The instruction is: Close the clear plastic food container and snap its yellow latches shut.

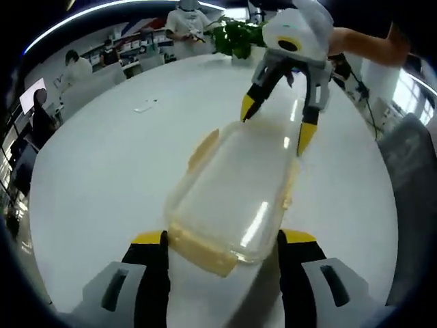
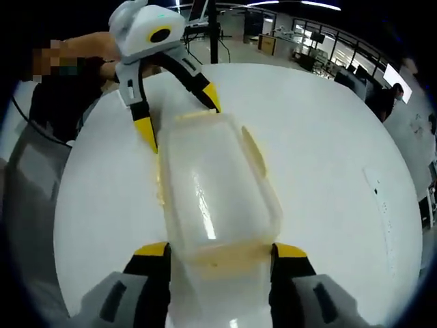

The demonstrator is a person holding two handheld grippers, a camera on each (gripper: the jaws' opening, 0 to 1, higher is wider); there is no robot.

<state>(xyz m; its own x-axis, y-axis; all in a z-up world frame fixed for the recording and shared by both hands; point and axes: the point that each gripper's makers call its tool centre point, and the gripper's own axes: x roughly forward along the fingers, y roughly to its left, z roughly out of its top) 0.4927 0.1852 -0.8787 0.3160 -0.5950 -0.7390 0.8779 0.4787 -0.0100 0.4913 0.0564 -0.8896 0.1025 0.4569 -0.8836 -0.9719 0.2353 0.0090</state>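
The lid (image 1: 235, 184) sits on the container (image 2: 212, 198); yellow latches (image 1: 203, 149) look unsnapped; both grippers' fingers (image 1: 153, 263) spread wide at its ends.

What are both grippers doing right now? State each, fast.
Left gripper: open, jaws straddling one end of the clear container, not clamped.
Right gripper: open, jaws straddling the opposite end, not clamped.
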